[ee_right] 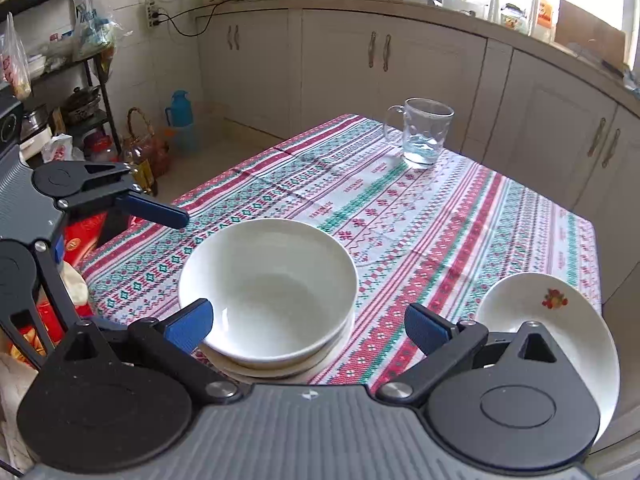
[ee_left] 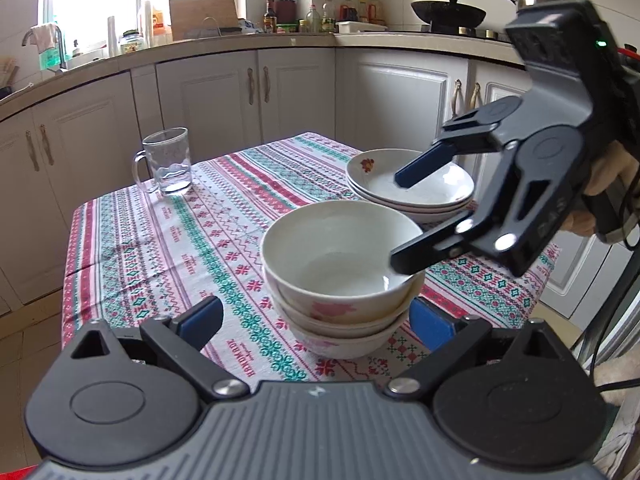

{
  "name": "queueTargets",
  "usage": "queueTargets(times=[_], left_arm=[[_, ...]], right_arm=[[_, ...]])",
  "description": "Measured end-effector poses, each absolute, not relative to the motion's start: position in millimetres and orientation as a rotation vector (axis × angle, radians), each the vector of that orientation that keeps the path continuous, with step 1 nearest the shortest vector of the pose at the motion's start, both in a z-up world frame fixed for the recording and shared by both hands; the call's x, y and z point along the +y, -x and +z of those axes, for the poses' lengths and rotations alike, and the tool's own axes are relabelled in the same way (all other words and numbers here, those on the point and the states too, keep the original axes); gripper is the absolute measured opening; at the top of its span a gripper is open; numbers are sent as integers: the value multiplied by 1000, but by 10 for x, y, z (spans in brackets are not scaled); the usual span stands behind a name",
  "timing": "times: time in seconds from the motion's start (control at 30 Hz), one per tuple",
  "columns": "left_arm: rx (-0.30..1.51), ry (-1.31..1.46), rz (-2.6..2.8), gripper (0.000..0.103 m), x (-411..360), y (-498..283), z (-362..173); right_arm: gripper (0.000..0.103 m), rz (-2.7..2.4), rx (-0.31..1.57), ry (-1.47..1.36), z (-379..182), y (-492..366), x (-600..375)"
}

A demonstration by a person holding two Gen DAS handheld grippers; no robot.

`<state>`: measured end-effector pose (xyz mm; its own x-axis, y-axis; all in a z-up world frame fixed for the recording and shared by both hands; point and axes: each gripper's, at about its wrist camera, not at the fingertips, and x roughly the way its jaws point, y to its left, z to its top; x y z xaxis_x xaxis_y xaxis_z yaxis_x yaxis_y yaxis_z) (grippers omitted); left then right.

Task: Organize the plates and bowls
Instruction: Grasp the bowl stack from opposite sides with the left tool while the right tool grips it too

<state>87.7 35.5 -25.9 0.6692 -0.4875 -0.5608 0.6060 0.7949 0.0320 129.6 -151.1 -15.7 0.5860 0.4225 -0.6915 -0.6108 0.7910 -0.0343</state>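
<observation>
Your landmark is the stack of three white ceramic bowls (ee_left: pixel 340 276) with pink flower prints, nested upright on the table's striped red, green and white patterned tablecloth (ee_left: pixel 168 240).

Your left gripper (ee_left: pixel 316 320) sits just in front of that stack with its blue-padded jaws spread wide, one on each side of the bottom bowl; the pads do not press on it and nothing is held.

Your right gripper (ee_left: pixel 396 220) comes in from the right of the stack, also spread wide and empty. Its lower finger (ee_left: pixel 416 254) reaches over the top bowl's rim, and you cannot tell whether it touches. Its upper blue pad (ee_left: pixel 420 168) hangs over the neighbouring plates.

Behind and to the right of the bowls, just beside them, lies a stack of shallow white plates (ee_left: pixel 412 184), the top one bearing a small red flower print.

Well beyond the bowls to the left, near the far table corner, stands a clear glass mug (ee_left: pixel 166 164) with a handle.
</observation>
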Motion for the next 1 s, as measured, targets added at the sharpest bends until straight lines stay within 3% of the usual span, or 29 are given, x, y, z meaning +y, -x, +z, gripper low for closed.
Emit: queueTargets(times=[0.3, 1.0], left_arm=[[658, -271, -664, 99, 422, -928, -429], [770, -298, -728, 102, 364, -1202, -850]], right_arm=[[103, 649, 654, 357, -140, -953, -1629], [103, 624, 865, 329, -978, -1130, -1647]])
